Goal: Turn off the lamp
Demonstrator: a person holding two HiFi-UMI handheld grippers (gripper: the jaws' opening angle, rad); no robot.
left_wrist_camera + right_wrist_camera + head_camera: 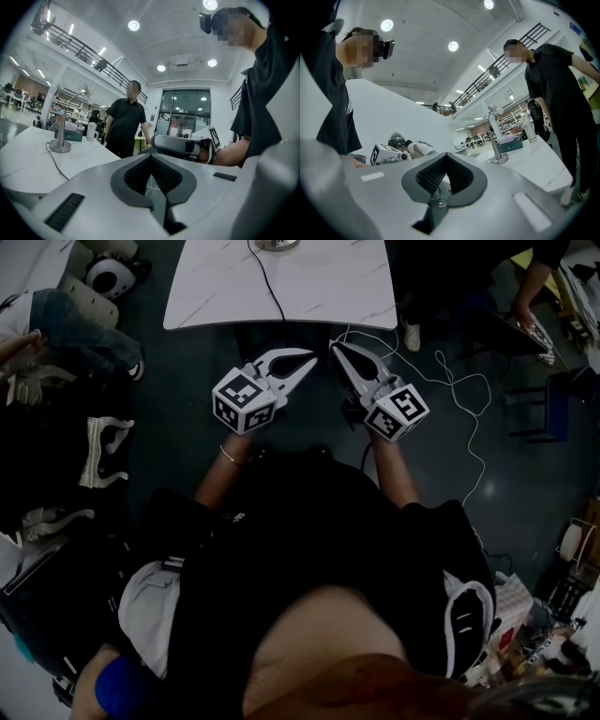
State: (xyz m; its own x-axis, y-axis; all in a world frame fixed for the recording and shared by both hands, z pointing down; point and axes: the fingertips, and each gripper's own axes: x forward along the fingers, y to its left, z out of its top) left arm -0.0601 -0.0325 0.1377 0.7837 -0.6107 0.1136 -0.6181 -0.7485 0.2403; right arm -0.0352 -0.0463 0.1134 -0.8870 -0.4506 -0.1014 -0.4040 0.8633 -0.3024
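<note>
Fingers (93, 187) of the left gripper (312, 357) and the right gripper (336, 347) are clenched on nothing, and the 2 grippers hang short of the worktop (337, 292). Well beyond them the lamp (60, 146) stands on that worktop, its cord (272, 287) running to the near edge. Whether its head glows is unclear, so I cannot judge if it is on or off.

A lamp base (60, 146) and teal box (71, 135) are carried by the white surface (323, 287). A cord (269, 285) is laid across it.
</note>
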